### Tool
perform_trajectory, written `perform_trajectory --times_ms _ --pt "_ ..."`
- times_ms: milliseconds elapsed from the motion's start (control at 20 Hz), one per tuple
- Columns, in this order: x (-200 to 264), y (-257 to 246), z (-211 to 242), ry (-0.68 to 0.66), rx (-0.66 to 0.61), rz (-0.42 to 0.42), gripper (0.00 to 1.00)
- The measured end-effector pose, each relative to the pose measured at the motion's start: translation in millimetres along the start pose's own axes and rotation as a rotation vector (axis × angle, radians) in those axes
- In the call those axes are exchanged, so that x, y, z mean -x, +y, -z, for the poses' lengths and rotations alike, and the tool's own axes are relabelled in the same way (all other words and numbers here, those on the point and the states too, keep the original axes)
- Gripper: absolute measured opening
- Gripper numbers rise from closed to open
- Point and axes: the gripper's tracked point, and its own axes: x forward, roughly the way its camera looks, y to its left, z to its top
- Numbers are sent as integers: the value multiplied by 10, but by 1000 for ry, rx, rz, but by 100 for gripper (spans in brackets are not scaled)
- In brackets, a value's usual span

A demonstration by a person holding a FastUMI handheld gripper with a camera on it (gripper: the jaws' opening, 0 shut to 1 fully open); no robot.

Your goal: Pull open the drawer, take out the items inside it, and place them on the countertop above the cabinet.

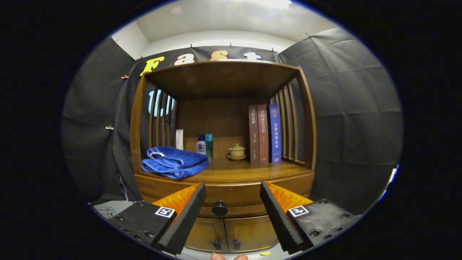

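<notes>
A black cloth booth surrounds a warm-brown wooden cabinet (223, 180), its closed drawer front (231, 196) curved and smooth. Nearest, the gripper (232, 200) has its ridged fingers spread wide, holding nothing, and the small round dark drawer knob (219, 208) sits between them, just ahead and untouched. To pull well, I judge the fingers should centre on the knob, close squarely behind its head and draw straight out. Below are two small cabinet doors (231, 234). Beyond, on the countertop (245, 172), a soft folded blue towel (174, 162) lies at the left front edge; behind stand small bottles (204, 146), a glazed lidded teacup on a saucer (237, 152) and three upright hardback books (264, 133) at the right.
</notes>
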Motion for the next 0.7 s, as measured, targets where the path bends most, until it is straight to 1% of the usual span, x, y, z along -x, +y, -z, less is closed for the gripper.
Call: perform_trajectory --times_ms 150,300,350,400,550,700 --pt "-297 90 542 66 -17 -24 98" --pt "-528 97 972 141 36 -22 98" --pt "-585 122 1047 161 38 -30 98" --pt "-641 169 1092 166 36 -39 96" --pt "-776 194 1133 165 36 -27 91" --pt "-883 194 1193 182 59 -21 67"
